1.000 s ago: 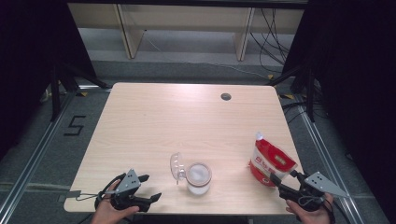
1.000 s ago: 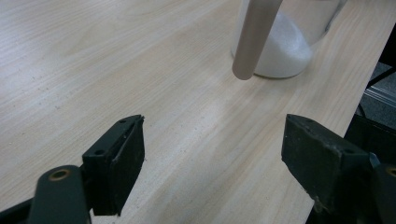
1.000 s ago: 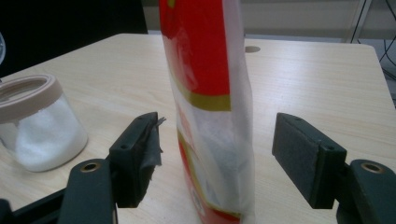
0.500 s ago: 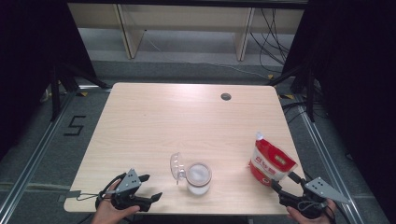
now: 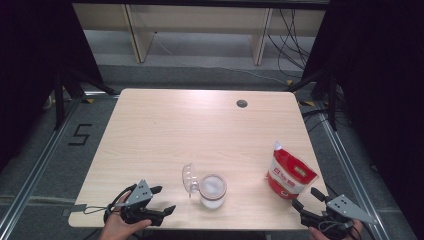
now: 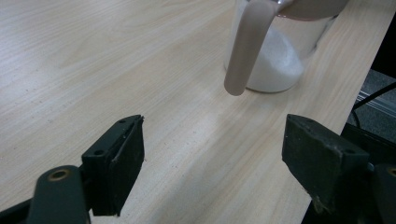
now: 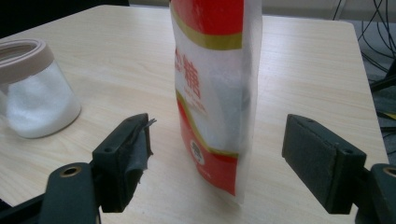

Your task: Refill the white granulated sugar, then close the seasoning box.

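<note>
Bag (image 5: 289, 172) stood alone at lower right; R gripper (image 5: 309, 199) had just opened wide and backed off. L gripper (image 5: 161, 200) open too, near jar (image 5: 212, 190).

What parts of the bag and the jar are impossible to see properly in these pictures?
- Red and white bag: its top is cut off by the upper edge of the right gripper view; in the high view its print is too small to read.
- Jar: its rim and open lid are cut off by the top edge of the left gripper view.
- Jar's left side: cut off by the left edge of the right gripper view.
</note>
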### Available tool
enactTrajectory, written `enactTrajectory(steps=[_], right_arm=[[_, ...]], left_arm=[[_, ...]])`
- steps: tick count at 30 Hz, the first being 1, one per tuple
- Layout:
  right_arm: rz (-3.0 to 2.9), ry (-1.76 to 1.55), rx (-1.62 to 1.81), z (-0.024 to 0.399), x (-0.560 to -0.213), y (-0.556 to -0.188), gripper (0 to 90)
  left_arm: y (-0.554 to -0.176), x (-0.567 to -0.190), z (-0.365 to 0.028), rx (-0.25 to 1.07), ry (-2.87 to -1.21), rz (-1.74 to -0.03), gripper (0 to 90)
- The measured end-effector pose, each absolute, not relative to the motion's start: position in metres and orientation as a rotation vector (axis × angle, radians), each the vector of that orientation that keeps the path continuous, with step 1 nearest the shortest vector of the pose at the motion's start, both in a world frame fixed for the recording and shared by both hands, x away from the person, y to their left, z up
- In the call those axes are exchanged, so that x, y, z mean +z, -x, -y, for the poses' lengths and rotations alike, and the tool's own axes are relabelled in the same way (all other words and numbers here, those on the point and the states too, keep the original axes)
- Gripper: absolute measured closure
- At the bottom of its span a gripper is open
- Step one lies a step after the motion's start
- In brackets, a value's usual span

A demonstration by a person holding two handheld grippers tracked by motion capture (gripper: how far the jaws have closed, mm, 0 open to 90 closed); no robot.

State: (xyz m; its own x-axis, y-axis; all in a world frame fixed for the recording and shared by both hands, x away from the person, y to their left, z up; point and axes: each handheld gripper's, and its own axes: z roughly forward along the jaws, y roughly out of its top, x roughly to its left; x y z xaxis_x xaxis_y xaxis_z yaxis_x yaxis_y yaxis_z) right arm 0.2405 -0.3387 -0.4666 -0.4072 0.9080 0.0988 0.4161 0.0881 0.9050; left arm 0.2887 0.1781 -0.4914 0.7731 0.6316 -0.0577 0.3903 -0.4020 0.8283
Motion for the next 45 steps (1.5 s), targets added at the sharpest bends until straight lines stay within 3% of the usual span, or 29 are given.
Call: enactTrajectory(steps=[14,20,29,33,45], right_arm=[[-1.912,-1.236,1.198,0.343,-0.471,-0.236,23.1],[-1.917,-1.237,1.174,0.344,-0.473,-0.235,22.8],[-1.921,-1.249,1.164,0.344,-0.475,-0.236,23.0],[-1.918,-1.232,1.158,0.345,-0.474,-0.237,23.0],[-1.932,-1.225,1.152,0.344,-0.474,-0.238,23.1]], left_arm=[[-0.291,-0.479,-0.172,0.314,-1.996,-0.749,24.1],[-0.293,-0.474,-0.164,0.302,-1.976,-0.733,29.7],[-0.294,-0.456,-0.156,0.362,-1.946,-0.671,69.4],[-0.296,-0.453,-0.149,0.36,-1.945,-0.651,78.8],[-0.297,-0.447,-0.138,0.332,-1.932,-0.62,87.5]])
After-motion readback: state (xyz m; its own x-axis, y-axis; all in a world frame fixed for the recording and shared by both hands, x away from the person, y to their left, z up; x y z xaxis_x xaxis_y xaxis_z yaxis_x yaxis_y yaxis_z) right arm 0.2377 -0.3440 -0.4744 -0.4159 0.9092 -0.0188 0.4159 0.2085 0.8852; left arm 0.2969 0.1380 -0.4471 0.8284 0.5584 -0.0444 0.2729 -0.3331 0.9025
